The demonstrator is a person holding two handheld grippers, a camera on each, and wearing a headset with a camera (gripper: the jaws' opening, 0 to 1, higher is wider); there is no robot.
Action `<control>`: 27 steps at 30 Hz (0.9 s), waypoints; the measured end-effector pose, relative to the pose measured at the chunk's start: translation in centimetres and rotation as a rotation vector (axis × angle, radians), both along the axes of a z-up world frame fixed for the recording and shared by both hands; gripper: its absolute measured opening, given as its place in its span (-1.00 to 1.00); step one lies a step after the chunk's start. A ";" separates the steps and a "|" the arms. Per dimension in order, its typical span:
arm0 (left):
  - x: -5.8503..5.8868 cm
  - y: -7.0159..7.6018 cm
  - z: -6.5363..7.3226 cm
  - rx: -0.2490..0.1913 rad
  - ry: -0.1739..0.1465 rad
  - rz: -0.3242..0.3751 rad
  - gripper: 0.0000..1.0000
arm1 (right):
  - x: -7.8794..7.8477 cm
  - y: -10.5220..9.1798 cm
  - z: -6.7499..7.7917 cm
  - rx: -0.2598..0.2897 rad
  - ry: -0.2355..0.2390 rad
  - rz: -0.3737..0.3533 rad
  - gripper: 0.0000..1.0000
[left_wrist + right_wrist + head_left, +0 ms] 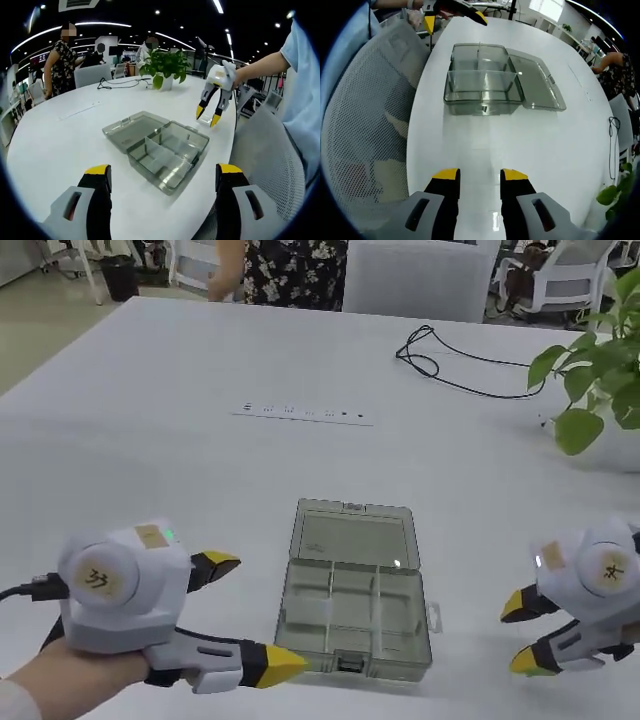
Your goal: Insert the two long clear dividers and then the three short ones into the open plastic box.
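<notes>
Potted plant [598, 365] half off-frame

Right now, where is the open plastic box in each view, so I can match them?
Head view: the box is low centre, lid flat behind it.
Left gripper view: the box is at centre, lid on its left.
Right gripper view: the box is upper centre, lid on its right.
Shared landmark: the potted plant, at right edge, top centre, bottom right respectively.
</notes>
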State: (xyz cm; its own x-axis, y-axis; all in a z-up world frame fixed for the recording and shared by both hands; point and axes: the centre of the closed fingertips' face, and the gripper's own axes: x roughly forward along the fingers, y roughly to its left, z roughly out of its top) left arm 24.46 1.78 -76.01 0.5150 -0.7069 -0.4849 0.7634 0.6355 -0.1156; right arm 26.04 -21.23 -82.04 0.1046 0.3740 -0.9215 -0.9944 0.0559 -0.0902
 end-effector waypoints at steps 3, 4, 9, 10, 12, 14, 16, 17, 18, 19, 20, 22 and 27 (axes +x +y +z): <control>0.2 -0.3 0.3 -0.050 0.036 0.023 0.74 | 0.4 1.6 1.6 0.049 -0.041 -0.001 -0.36; 0.3 -0.4 0.3 -0.056 0.036 0.026 0.73 | 0.5 2.0 2.0 0.060 -0.052 0.003 -0.36; 0.5 -1.0 0.6 -0.096 0.063 0.042 0.60 | 0.5 4.8 4.3 0.108 -0.105 0.041 -0.36; 0.7 -1.2 0.8 -0.111 0.073 0.055 0.59 | 0.5 5.3 4.6 0.117 -0.117 0.051 -0.36; 0.9 -1.7 1.1 -0.140 0.093 0.070 0.58 | 0.5 6.4 5.4 0.135 -0.132 0.060 -0.36; 0.9 -2.5 1.5 -0.170 0.115 0.063 0.50 | 0.5 7.6 5.9 0.149 -0.155 0.079 -0.36; 0.9 -3.1 1.6 -0.188 0.142 0.062 0.39 | 0.4 8.7 6.4 0.155 -0.170 0.104 -0.36; 0.9 -3.7 1.8 -0.212 0.164 0.062 0.34 | 0.5 9.2 6.6 0.160 -0.179 0.111 -0.36; 0.9 -4.1 1.9 -0.225 0.179 0.058 0.30 | 0.4 9.5 6.7 0.158 -0.180 0.114 -0.36; 0.8 -4.6 2.0 -0.241 0.186 0.044 0.27 | 0.4 10.1 6.9 0.158 -0.188 0.130 -0.36; 0.8 -4.8 1.8 -0.237 0.206 0.048 0.24 | 0.4 10.4 7.0 0.157 -0.199 0.135 -0.36; 0.8 -5.4 1.7 -0.248 0.226 0.039 0.21 | 0.4 11.1 7.3 0.153 -0.210 0.149 -0.36; 0.6 -6.5 1.5 -0.300 0.301 0.046 0.06 | 0.2 12.6 7.8 0.158 -0.238 0.164 -0.36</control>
